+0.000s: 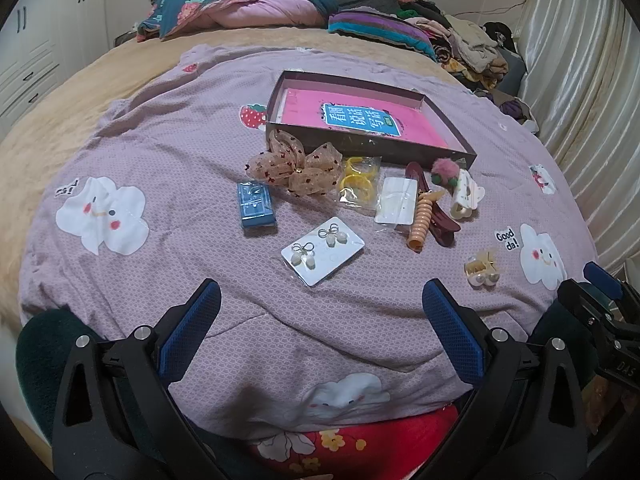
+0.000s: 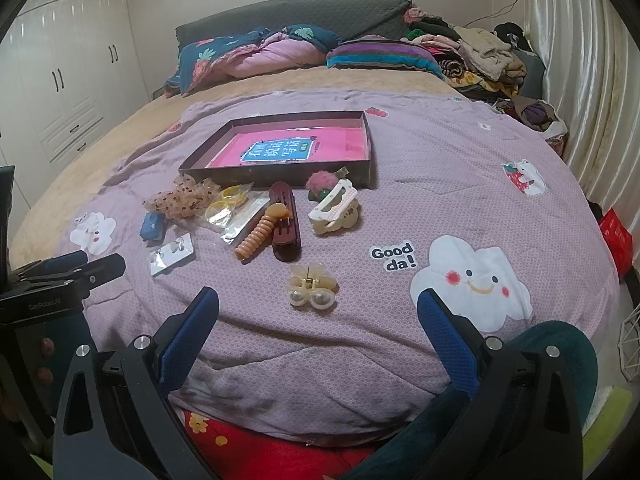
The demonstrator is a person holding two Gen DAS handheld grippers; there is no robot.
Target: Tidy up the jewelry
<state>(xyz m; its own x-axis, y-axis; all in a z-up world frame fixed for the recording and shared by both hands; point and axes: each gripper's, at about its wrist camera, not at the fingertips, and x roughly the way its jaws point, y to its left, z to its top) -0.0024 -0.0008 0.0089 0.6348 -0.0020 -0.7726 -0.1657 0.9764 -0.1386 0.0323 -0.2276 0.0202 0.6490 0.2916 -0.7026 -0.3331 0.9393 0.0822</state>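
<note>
Nearest the cameras, both the left gripper (image 1: 320,312) and right gripper (image 2: 318,316) hover with fingers apart and empty over the bed's lilac quilt (image 2: 420,208), beyond them the pearl claw clip (image 2: 312,286), earring card (image 1: 322,250), scattered hair clips, then the open box (image 1: 372,120) holding a pink booklet (image 1: 360,118).

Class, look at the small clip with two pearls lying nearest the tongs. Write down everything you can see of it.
The pearl clip is a small claw clip of translucent, yellowish plastic with a gold metal hinge at its middle. Two round white pearls sit side by side on the end facing the camera. It lies on the purple quilt, alone and apart from the other accessories, near the "Good da!" print. Nothing touches it but the quilt; both tongs are open and short of it.
</note>
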